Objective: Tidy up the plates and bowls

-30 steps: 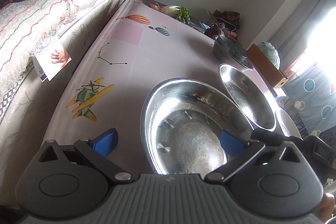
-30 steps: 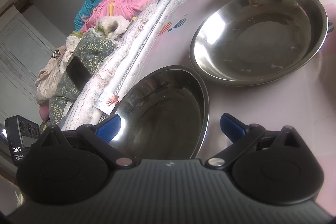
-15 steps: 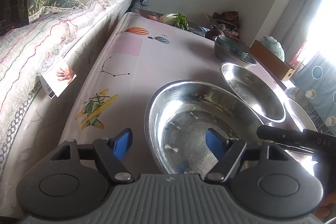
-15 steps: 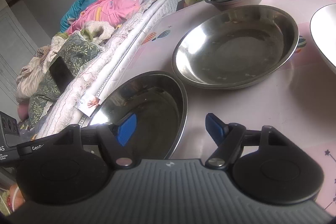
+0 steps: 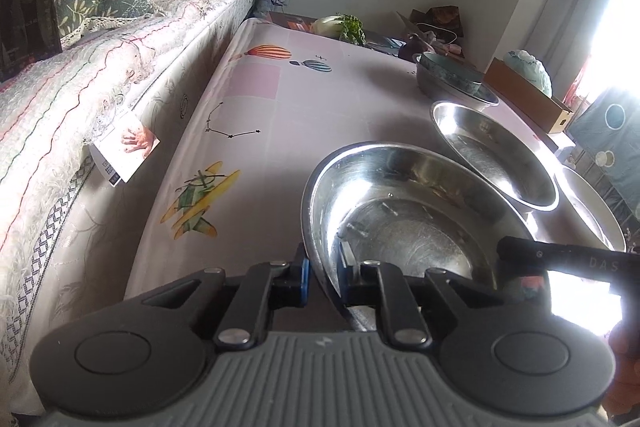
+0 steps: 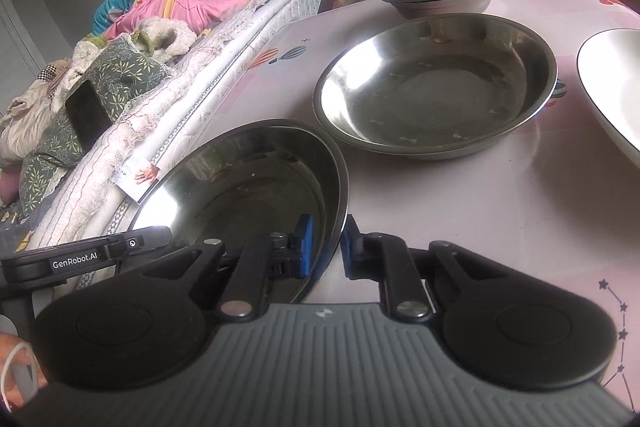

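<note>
Both the left gripper [image 5: 323, 269] and right gripper [image 6: 324, 247] have just closed, clamped on opposite rims of the near steel bowl [image 5: 404, 211]. Next, likely an even lift toward the steel plate [image 6: 436, 87] at upper right.

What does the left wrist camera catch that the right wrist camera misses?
Only the left wrist view shows the yellow plane print on the tablecloth and the bright window.

Only the right wrist view shows most of the white plate and the star print.

Both show the near steel bowl pinched at its rim by the left gripper and right gripper, and the second steel bowl.
</note>
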`<state>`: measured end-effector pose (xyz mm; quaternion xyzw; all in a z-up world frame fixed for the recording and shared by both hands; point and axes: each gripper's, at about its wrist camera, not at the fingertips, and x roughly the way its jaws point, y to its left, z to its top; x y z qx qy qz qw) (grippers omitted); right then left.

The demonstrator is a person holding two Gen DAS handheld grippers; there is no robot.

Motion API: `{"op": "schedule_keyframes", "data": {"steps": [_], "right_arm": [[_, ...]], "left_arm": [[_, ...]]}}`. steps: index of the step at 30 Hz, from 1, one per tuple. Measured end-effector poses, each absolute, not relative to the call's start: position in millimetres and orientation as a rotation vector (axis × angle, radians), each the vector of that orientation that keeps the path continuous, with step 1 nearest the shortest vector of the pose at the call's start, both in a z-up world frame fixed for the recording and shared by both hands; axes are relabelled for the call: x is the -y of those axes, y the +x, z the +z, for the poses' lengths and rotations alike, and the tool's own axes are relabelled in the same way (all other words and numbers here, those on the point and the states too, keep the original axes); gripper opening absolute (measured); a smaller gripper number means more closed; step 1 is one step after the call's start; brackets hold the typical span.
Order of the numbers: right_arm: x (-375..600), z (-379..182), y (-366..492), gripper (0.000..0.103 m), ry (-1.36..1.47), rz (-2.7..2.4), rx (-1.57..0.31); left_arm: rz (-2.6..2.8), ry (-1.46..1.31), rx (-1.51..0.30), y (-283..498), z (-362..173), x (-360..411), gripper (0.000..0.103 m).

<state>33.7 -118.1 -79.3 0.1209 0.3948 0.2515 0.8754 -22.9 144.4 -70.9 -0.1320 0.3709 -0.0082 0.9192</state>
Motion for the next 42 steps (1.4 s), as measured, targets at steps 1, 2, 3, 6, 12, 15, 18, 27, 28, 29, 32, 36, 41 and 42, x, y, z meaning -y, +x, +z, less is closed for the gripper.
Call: {"op": "schedule_keyframes", "data": {"steps": [1,2,3,6,12,15,18,27,28,29,32,36,41,42], "right_arm": [[119,-79,33,0.014,0.254,0.525,-0.827],[119,-79,33,0.014,0.256,0.525,-0.830],[119,-80,33,0.014,0.256,0.522,-0.833],[117,-82,32,0.014,0.237,0.516,-0.830],[112,-84,30,0.014,0.200,0.518,-0.804],[111,-84,29,0.014,0.194,0.520,-0.793],[112,-85,28,0.014,0.194,0.525,-0.787],[115,-84,28,0.014,0.192,0.542,-0.780],[116,-84,28,0.014,0.192,0.544,-0.779],[115,-83,27,0.014,0.191,0.546,-0.777],[115,-83,27,0.015,0.192,0.550,-0.778],[115,-83,27,0.015,0.190,0.552,-0.778],[115,-80,24,0.015,0.185,0.555,-0.766],[115,-79,24,0.015,0.184,0.556,-0.764]], "left_arm": [[-0.021,-0.267,-0.763,-24,-70,-143,0.015],[-0.023,-0.263,-0.771,-24,-70,-143,0.015],[-0.021,-0.255,-0.783,-23,-72,-142,0.015],[-0.005,-0.194,-0.797,-19,-73,-136,0.016],[0.010,-0.092,-0.793,-14,-73,-123,0.020],[0.015,-0.087,-0.783,-14,-74,-123,0.020],[0.015,-0.089,-0.778,-15,-73,-123,0.020],[0.021,-0.085,-0.778,-15,-70,-123,0.020],[0.022,-0.085,-0.776,-15,-69,-123,0.020],[0.024,-0.083,-0.774,-16,-68,-123,0.020],[0.027,-0.077,-0.769,-17,-66,-122,0.020],[0.028,-0.074,-0.764,-19,-64,-122,0.020],[0.029,-0.074,-0.759,-22,-63,-122,0.020],[0.029,-0.073,-0.757,-23,-62,-122,0.020]]}}
